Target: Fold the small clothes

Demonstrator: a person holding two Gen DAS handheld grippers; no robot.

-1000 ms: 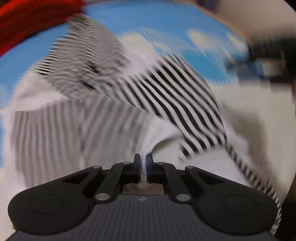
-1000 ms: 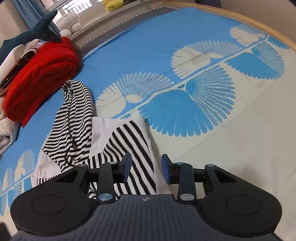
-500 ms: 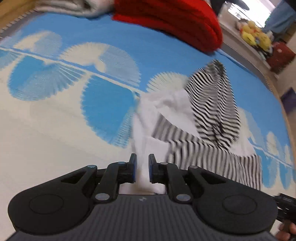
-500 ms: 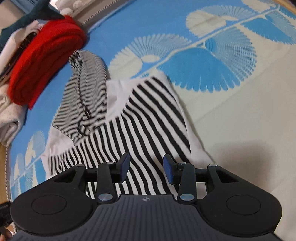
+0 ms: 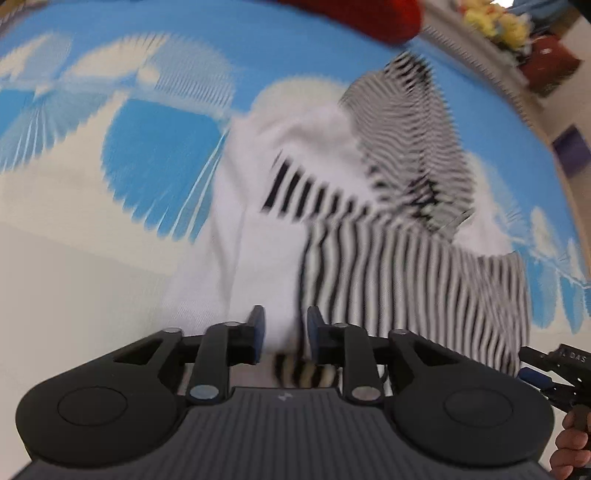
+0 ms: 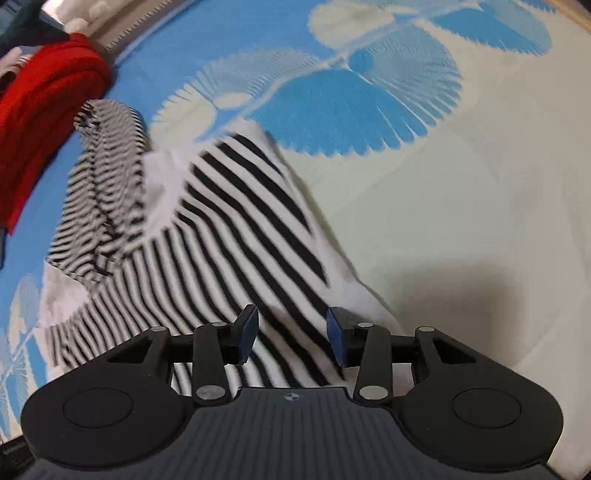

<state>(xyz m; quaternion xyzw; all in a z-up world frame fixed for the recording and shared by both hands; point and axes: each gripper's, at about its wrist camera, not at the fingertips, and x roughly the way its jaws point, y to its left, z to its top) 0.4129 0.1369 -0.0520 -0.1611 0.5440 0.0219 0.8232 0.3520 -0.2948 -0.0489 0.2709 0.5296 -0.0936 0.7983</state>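
A small black-and-white striped hooded garment [image 5: 399, 236] lies partly folded on a blue and cream patterned bed cover [image 5: 92, 251]. Its hood points away toward the red pile. In the right wrist view the garment [image 6: 229, 236] fills the middle. My left gripper [image 5: 283, 332] is open, its jaws apart over the white near edge of the garment. My right gripper [image 6: 291, 338] is open and empty, low over the striped near edge. The right gripper also shows in the left wrist view [image 5: 554, 373] at the lower right.
A folded red blanket [image 6: 40, 110] lies beyond the hood. Yellow plush toys [image 5: 491, 22] and a red box [image 5: 546, 62] stand past the bed's far edge. Bare cream bed cover [image 6: 461, 221] stretches to the right of the garment.
My left gripper let go of the garment's edge, swung round and opened wider close to its white edge. My right gripper moved closer over the striped part.
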